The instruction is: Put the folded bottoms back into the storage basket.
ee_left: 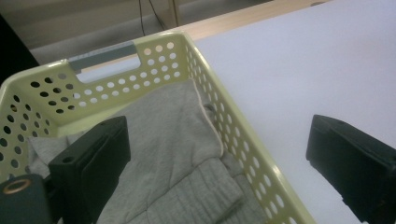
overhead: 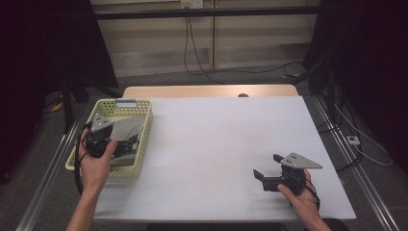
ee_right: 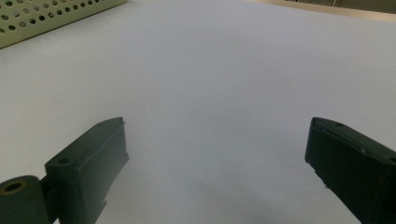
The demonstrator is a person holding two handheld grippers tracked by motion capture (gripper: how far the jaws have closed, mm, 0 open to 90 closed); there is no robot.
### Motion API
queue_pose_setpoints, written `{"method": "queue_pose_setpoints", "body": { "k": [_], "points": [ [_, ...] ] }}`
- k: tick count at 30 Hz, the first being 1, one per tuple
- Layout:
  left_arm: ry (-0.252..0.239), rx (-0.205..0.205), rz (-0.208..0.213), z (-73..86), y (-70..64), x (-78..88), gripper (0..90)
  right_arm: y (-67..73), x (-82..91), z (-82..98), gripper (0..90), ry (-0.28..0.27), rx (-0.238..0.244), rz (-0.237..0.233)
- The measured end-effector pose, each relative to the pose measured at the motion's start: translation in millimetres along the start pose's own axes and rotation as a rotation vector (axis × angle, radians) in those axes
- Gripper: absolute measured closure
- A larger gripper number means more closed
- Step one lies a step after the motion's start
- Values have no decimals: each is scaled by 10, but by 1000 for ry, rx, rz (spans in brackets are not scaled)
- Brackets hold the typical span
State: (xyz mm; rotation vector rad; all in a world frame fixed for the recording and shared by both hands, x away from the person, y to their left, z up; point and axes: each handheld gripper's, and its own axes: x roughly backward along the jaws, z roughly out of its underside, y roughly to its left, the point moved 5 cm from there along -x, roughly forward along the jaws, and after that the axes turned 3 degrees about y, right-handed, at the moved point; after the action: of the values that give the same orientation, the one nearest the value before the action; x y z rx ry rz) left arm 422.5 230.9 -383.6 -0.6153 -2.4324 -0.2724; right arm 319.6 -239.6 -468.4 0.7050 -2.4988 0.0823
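Left gripper view: grey cloth (ee_left: 173, 154) beneath wide-spread left hand-held gripper (ee_left: 219, 154).

White table (overhead: 216, 144), rectangular, w/ a bare wood strip (overhead: 207, 91) along the far edge. On it, at the left side: pale yellow basket (overhead: 143, 126) w/ holes in its walls, grey cloth (ee_left: 173, 140) inside. Basket's left side sits at the table's left edge. Rest of the top is plain white, nothing else lying on it.
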Motion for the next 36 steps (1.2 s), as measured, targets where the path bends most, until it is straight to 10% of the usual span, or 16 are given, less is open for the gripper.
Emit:
{"method": "queue_pose_setpoints", "body": {
  "k": [8, 36],
  "points": [
    [-24, 7, 91, 19, -189, -13, 60, -3, 5, 0, 54, -2, 2, 1],
    [-24, -61, 156, -17, -685, 42, 63, 0, 8, -2, 54, -3, 4, 4]
  ]
}}
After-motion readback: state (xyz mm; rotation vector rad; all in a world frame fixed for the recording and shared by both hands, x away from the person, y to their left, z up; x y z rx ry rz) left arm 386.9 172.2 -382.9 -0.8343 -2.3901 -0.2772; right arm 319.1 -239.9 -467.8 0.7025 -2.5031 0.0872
